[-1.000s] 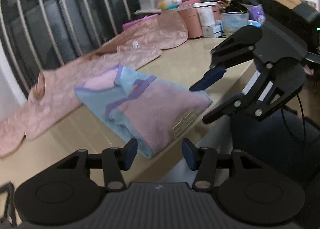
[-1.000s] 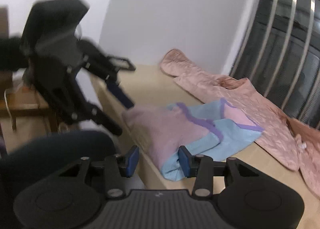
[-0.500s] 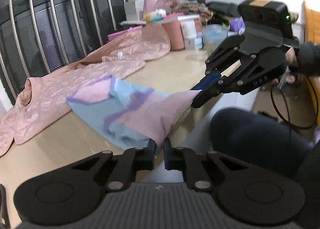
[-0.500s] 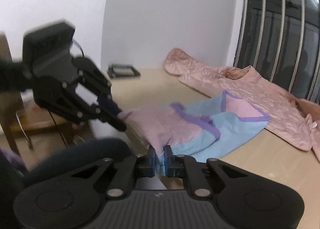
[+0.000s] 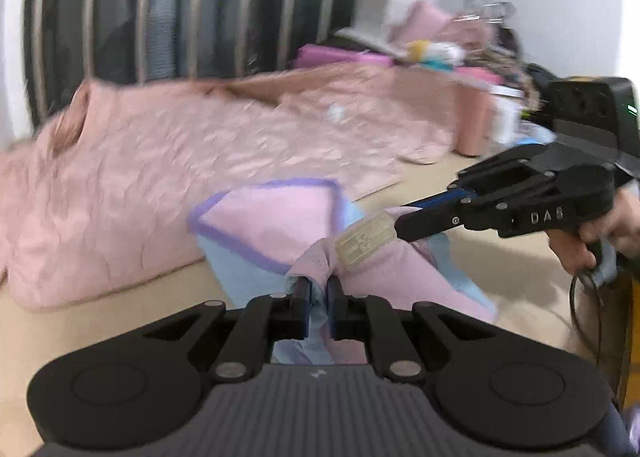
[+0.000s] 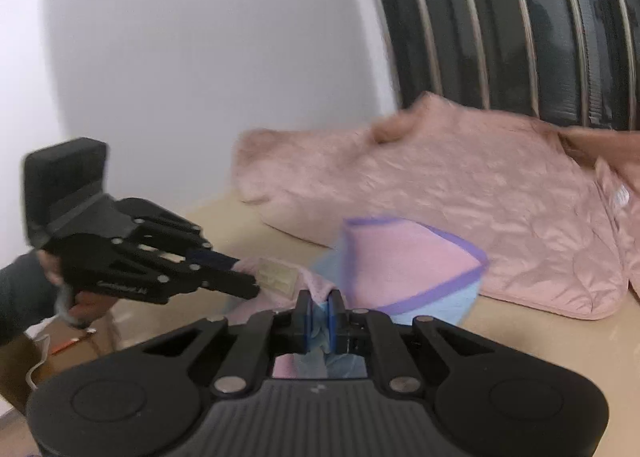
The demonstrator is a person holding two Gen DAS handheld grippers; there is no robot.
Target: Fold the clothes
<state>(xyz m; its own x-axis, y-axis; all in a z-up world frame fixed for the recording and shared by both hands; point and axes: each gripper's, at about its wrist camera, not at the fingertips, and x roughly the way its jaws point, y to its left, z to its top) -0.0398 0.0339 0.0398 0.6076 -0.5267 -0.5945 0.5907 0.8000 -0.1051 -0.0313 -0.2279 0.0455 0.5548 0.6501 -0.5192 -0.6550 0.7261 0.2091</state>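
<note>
Both grippers are clenched on the near edge of the pink-and-blue garment [image 5: 276,225] on the table [image 5: 100,321]. The left gripper [image 5: 318,291] pinches a bunch of pink and blue cloth; the right gripper [image 6: 319,307] bites the same hem a little further along, close to the sewn label [image 5: 366,241]. Most of the garment lies on the table, its far part against the quilted pink jacket [image 5: 168,169], with the gripped edge raised. This looks like the start of a fold: hem caught, ready to be carried over. The next move calls for lifting both corners together, level, and laying them across the far part without dragging the jacket along
</note>
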